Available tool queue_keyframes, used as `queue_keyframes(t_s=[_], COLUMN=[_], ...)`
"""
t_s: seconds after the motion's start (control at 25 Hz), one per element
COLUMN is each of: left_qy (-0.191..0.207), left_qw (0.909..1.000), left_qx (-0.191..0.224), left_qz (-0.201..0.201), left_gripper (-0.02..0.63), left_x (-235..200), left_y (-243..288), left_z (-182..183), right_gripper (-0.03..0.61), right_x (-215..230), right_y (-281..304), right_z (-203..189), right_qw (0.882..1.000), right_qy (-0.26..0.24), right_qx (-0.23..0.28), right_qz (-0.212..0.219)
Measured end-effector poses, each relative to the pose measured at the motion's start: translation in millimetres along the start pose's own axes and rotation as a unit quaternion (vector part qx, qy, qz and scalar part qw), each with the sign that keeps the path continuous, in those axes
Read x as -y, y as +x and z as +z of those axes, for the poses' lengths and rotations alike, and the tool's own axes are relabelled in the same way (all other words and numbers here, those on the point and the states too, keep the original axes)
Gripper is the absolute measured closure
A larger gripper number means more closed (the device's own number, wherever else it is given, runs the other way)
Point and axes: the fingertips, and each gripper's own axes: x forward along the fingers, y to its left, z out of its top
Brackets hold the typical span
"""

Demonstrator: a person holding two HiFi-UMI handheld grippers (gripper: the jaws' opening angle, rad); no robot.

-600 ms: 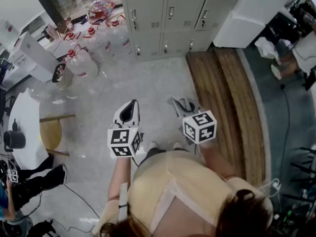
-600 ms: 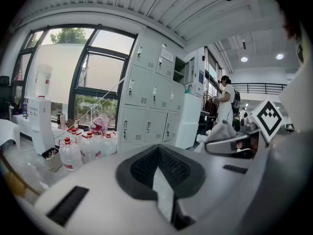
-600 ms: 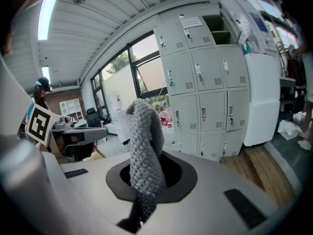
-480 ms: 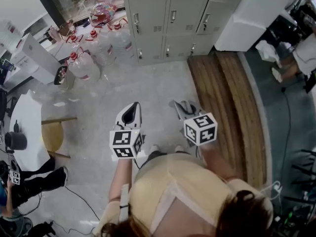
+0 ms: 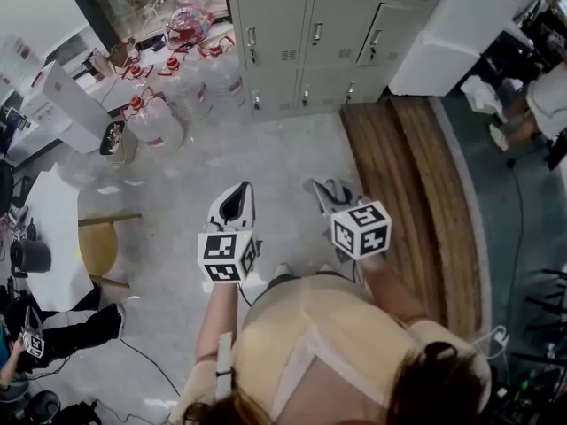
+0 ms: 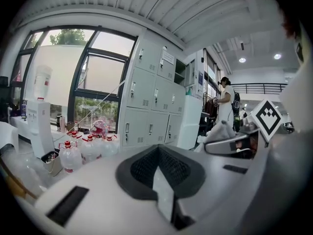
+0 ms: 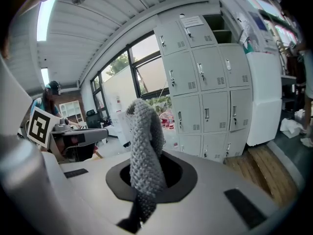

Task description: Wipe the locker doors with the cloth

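Note:
Grey metal lockers [image 5: 310, 34] stand ahead across the floor, well beyond both grippers; they also show in the left gripper view [image 6: 151, 102] and the right gripper view [image 7: 210, 87]. My right gripper [image 5: 330, 191] is shut on a grey knitted cloth [image 7: 145, 146], which stands up out of the jaws [image 7: 142, 199]. The cloth [image 5: 335, 188] shows as a small grey bunch in the head view. My left gripper [image 5: 232, 204] is held level beside the right one, shut with nothing in it [image 6: 161, 180]. The right gripper [image 6: 234, 143] shows at the side of the left gripper view.
Several large water bottles [image 5: 155, 118] crowd the floor left of the lockers. A white cabinet [image 5: 443, 34] stands right of them, with a wooden platform [image 5: 407, 193] in front. A round stool [image 5: 97, 246] and white table [image 5: 49, 237] are at left; a person [image 5: 53, 330] sits below.
The lockers and bottles have slid slightly down and right in the head view. Both grippers keep the same pose, the cloth still held.

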Motion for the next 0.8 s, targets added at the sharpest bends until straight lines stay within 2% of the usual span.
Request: queue_keyframes(t_s=[0.4,0.52,0.8], left_qy=[0.014,0.007,0.005], left_qw=[0.9999,1.0000,1.0000], left_qx=[-0.004,-0.005,0.003], left_qz=[-0.004,-0.003,0.008], left_gripper=[0.612,0.612,0.612], left_x=[-21,-25,-40], left_y=[-9,0,33], left_z=[-14,-18,2], right_gripper=[0.566,0.566,0.566], right_x=[-18,-17,6], right_y=[14,22,52], right_z=[-14,-15,8], right_qw=[1.000,1.000,1.000], right_qy=[0.013,0.012,0.005], right_qx=[-0.003,-0.006,-0.003], right_qz=[-0.008,-0.005,-0.008])
